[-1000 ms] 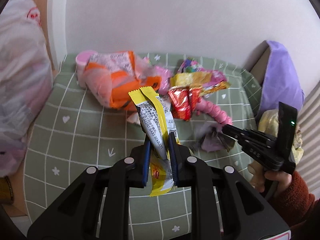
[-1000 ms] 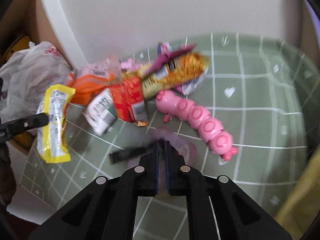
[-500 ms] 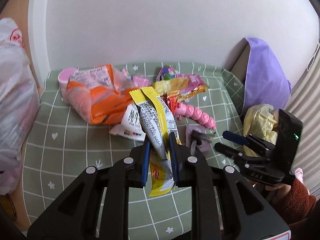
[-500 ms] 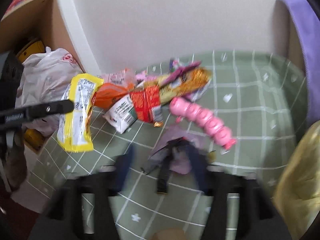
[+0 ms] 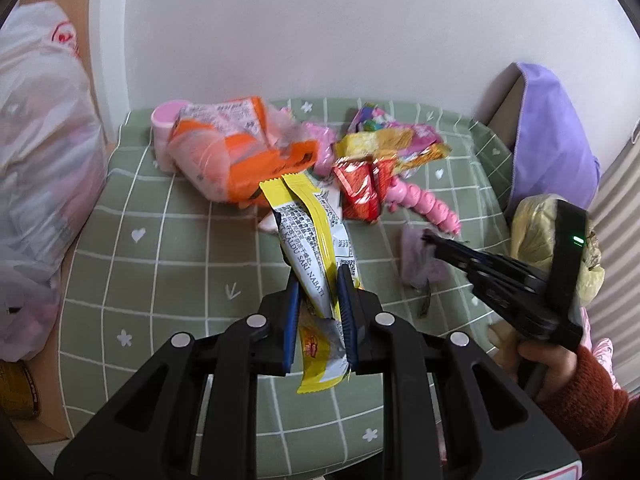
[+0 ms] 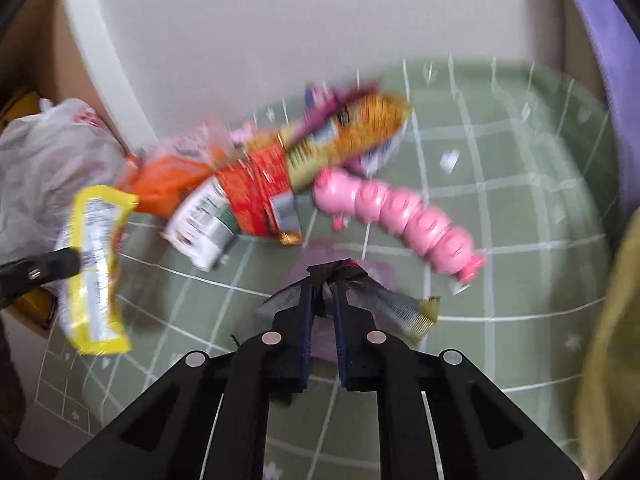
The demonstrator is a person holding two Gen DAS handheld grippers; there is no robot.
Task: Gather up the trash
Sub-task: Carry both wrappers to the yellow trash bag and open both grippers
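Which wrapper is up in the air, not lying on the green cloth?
The yellow wrapper with the white printed panel. The left gripper pinches it and holds it up, while the orange and red wrappers lie in the pile.

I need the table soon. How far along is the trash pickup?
Nothing visibly binned yet. In hand: left gripper clamps a yellow wrapper; right gripper, jaws just closing, pinches a dark wrapper. Left: orange bag, red wrapper and the pile behind.
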